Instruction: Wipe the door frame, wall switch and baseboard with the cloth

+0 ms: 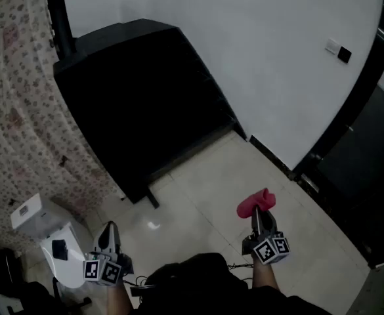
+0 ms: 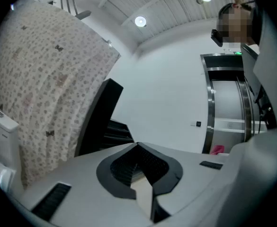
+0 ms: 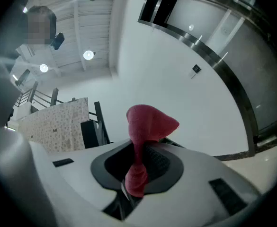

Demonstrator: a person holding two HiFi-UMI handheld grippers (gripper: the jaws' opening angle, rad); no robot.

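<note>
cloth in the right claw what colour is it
Pinkish red cloth, best seen in the right gripper view.

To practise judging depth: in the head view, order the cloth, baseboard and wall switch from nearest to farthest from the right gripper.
1. cloth, clamped in the right gripper.
2. baseboard, ahead at the wall's foot.
3. wall switch, high on the wall, far right.

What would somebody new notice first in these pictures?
The bright pink cloth stands out, pinched in the right gripper above the pale tiled floor. Behind it a big black stepped block sits against the white wall, with a flowered curtain at the left. The left gripper is shut and empty.
</note>
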